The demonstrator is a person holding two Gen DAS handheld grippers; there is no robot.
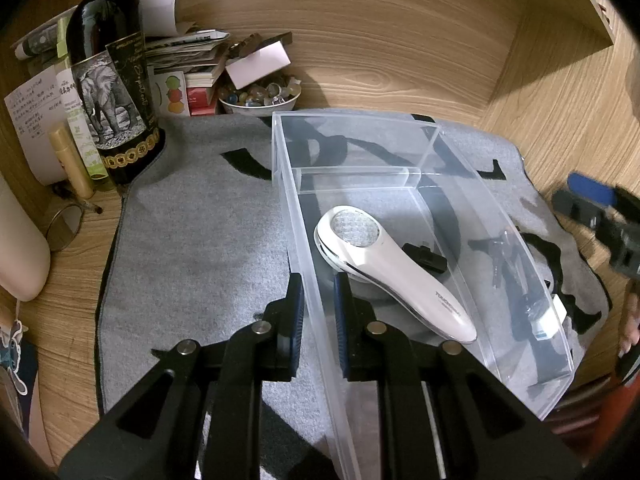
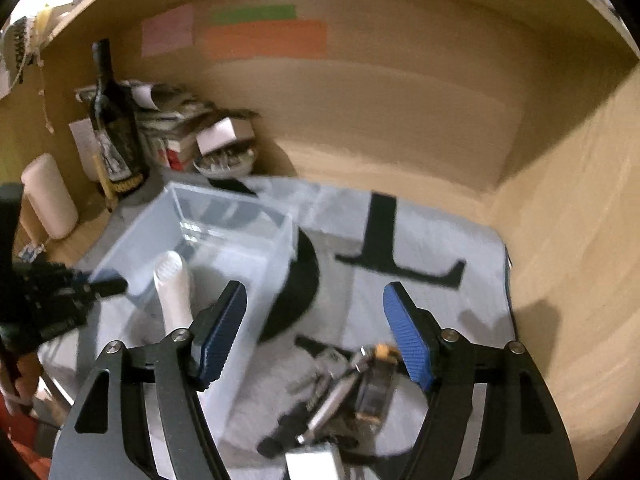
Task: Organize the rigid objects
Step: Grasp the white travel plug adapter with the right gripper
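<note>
Wood-grain surface [image 1: 400, 76] with wooden walls behind and to the right carries a grey mat [image 1: 192, 240] printed with black shapes.

On the mat stands a clear bin [image 1: 292, 208] with inner dividers. Its large front compartment holds a white handheld device [image 1: 400, 276], lying flat with its round textured head toward the back. A small black block [image 1: 426, 258] lies just beside the device, inside the same compartment. Seen through the bin's right wall are dark items [image 1: 508, 264] and a small white block [image 1: 550, 318]; whether they lie in the bin's narrow right compartment or on the mat beside it cannot be told from this view.

The left hand-held gripper [image 1: 319, 312] is pressed together on the bin's left wall, one blue pad outside and one inside.

The right hand-held gripper [image 2: 316, 336] stands spread, nothing between its pads. In the right wrist view, which is blurred, it hovers over the mat to the right of the bin. Below it on the mat lies a pile of small objects [image 2: 344, 384], including a metallic rod and a clear piece with yellow ends.

At the back left corner stand a dark bottle [image 1: 108, 92] with an elephant label, a stack of papers [image 1: 188, 48], and a bowl [image 1: 260, 98] of small stones.
</note>
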